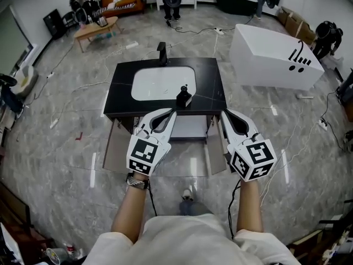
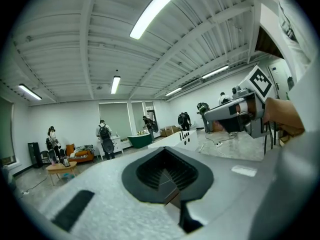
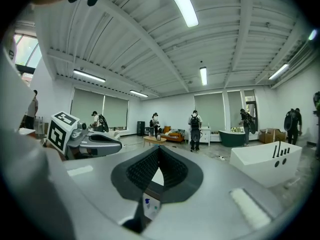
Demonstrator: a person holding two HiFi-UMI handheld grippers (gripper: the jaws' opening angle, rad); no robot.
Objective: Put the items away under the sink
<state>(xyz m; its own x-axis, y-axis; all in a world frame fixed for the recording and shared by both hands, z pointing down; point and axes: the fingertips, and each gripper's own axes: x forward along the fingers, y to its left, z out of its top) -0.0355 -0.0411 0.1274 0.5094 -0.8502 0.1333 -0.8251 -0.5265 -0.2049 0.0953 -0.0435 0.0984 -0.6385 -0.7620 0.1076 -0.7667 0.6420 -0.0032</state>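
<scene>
In the head view a black vanity (image 1: pixel 124 101) with a white sink basin (image 1: pixel 163 83) and a black faucet (image 1: pixel 161 53) stands in front of me. A small black item (image 1: pixel 184 97) sits on its top near the front edge. Below, both cabinet doors, left (image 1: pixel 116 148) and right (image 1: pixel 216 154), hang open on a pale inside (image 1: pixel 187 127). My left gripper (image 1: pixel 171 111) and right gripper (image 1: pixel 224 113) are held side by side just before the vanity's front edge, both shut with nothing in them. In the gripper views the left gripper (image 2: pixel 167 153) and the right gripper (image 3: pixel 159 150) show their jaws meeting at the tips.
A white bathtub (image 1: pixel 273 57) stands to the right of the vanity. Cables (image 1: pixel 83 87) trail over the marble floor. A low wooden table (image 1: pixel 96 29), a sofa and several people are at the far end of the room.
</scene>
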